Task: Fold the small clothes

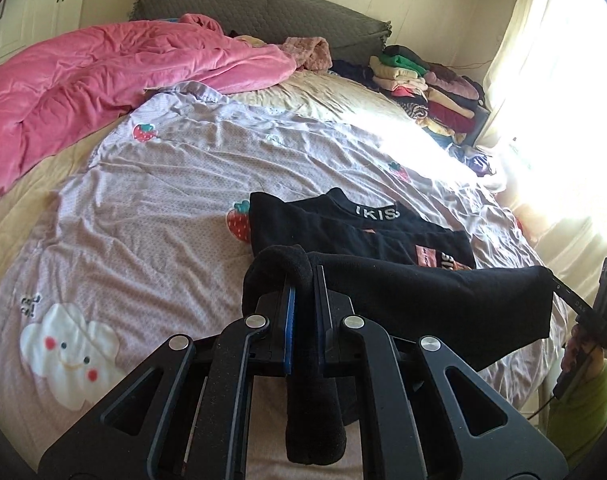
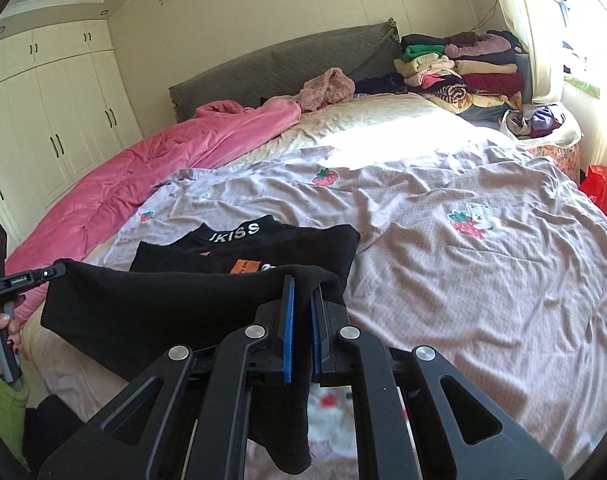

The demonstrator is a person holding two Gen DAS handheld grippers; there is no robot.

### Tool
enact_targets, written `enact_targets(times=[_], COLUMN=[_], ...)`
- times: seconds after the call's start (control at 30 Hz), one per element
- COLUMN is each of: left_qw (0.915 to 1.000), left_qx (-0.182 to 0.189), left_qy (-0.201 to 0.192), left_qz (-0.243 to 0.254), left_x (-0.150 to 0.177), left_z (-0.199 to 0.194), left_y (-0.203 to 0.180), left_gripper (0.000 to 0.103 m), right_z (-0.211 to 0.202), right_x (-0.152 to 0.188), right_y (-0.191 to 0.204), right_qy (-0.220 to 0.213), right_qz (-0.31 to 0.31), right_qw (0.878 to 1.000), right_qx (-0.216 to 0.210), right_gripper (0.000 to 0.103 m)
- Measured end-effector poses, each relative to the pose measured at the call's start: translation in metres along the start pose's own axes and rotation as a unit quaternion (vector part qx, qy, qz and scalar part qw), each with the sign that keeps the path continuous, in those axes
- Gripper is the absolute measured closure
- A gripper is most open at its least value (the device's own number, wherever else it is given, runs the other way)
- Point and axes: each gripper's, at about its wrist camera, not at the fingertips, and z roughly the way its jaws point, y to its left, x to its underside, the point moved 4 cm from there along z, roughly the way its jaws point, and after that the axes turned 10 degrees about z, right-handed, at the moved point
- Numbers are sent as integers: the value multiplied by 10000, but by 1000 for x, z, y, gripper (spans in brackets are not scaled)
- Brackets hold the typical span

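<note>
Cloth fills my left gripper in the left wrist view: the jaws are clenched on one bottom corner of the black shirt, its thick knit bunched over the blue pads and hanging below them. The hem stretches taut toward my right gripper, while the collar end with white lettering lies flat on the lilac strawberry-print sheet. To fold well, I judge both corners should travel level and land square on the shoulders.

Right wrist view: my right gripper is clamped on the other corner, soft matte fabric draped over the pads. My left gripper shows at the far end of the hem. Beyond lie a plush pink quilt and stacked folded clothes.
</note>
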Motion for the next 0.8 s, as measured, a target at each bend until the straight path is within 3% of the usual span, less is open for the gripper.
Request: enact_targets(times=[0.3, 0.4, 0.57, 0.8], left_qw=[9996, 9995, 9995, 9995], left_qx=[-70, -88, -5, 58], left_qy=[263, 288, 307, 295], left_qz=[-24, 2, -53, -122], left_x=[6, 11, 21, 38], left_z=[41, 44, 42, 30], left_y=[7, 7, 4, -1], left_gripper=[100, 97, 70, 62], right_z=[41, 44, 37, 26], right_x=[3, 9, 18, 38], right_y=[-11, -13, -17, -20], right_qy=[230, 278, 215, 356], right_qz=[181, 239, 361, 463], right_qw=[9994, 9990, 9986, 9977], right_qx=[198, 260, 328, 336], right_gripper=[96, 86, 62, 56])
